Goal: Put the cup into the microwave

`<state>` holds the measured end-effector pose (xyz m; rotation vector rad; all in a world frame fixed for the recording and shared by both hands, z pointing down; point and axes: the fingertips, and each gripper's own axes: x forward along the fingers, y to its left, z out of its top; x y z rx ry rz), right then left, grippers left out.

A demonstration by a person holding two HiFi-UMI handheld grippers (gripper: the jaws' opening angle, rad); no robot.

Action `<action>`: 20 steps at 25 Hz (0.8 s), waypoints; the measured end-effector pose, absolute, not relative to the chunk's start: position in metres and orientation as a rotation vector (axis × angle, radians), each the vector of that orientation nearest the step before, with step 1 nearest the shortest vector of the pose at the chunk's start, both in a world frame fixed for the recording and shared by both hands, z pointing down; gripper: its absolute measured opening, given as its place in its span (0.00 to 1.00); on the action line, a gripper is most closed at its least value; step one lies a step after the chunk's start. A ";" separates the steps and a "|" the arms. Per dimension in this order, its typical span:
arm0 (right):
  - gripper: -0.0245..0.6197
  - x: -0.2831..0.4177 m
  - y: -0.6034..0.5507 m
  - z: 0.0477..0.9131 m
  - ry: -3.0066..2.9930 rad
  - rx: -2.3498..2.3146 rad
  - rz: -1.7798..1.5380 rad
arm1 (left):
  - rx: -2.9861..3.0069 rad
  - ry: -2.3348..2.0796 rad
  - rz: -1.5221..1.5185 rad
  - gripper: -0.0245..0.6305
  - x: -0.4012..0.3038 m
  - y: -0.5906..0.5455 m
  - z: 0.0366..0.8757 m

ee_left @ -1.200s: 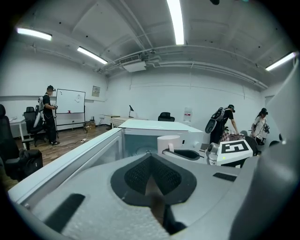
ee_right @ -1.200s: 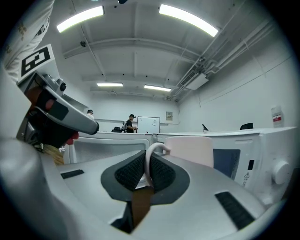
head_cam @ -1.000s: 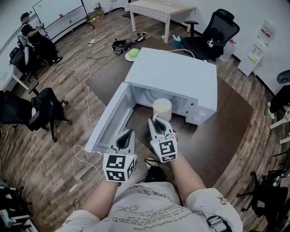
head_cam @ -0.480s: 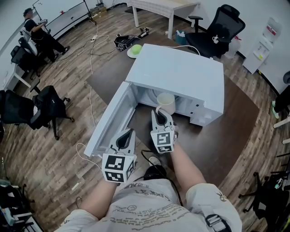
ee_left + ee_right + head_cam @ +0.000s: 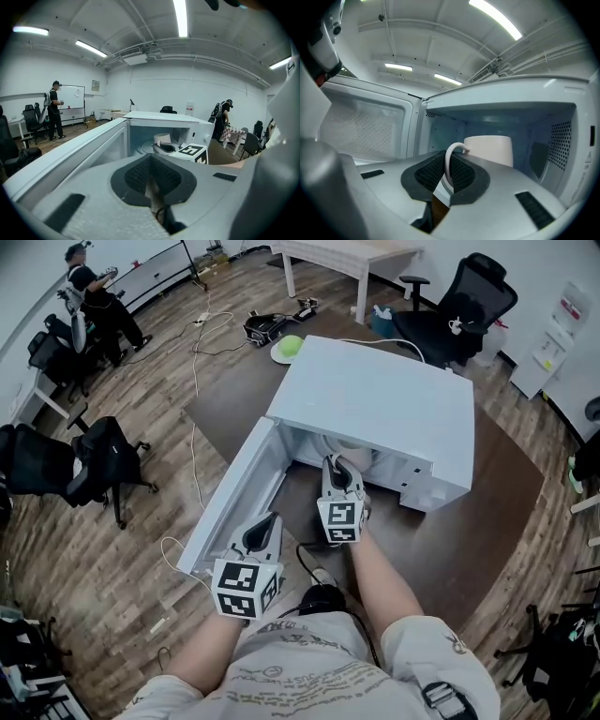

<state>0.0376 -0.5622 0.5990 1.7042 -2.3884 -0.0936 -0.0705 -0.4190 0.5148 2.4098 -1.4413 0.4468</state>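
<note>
cup point(image 5: 487, 149): smooth pale cylinder, loop handle point(image 5: 446, 165), inside the microwave point(image 5: 375, 399) cavity | right gripper point(image 5: 337, 465): pads pinching the handle | left gripper point(image 5: 151, 161): jaws pressed together, empty, near the mesh-windowed door point(image 5: 230, 495) | head view: boxy white top hides most of the cup; right gripper view shows perforated walls

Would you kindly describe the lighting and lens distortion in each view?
Head view: strong fisheye, even light on the white box-shaped microwave. Left gripper view: bright ceiling strip lights, black vignetted corners. Right gripper view: white ceramic cup against a dimmer, bluish cavity.
</note>
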 end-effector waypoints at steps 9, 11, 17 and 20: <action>0.08 0.028 -0.580 0.608 -2.508 1.672 0.079 | 2.377 -1.446 0.466 0.06 -0.077 -0.424 0.526; 0.08 0.027 -0.585 0.609 -2.515 1.673 0.083 | 2.371 -1.453 0.462 0.06 -0.079 -0.425 0.526; 0.08 0.032 -0.596 0.612 -2.502 1.696 0.106 | 2.359 -1.464 0.446 0.06 -0.080 -0.432 0.525; 0.09 0.033 -0.595 0.616 -2.481 1.690 0.129 | 2.359 -1.457 0.442 0.06 -0.079 -0.433 0.526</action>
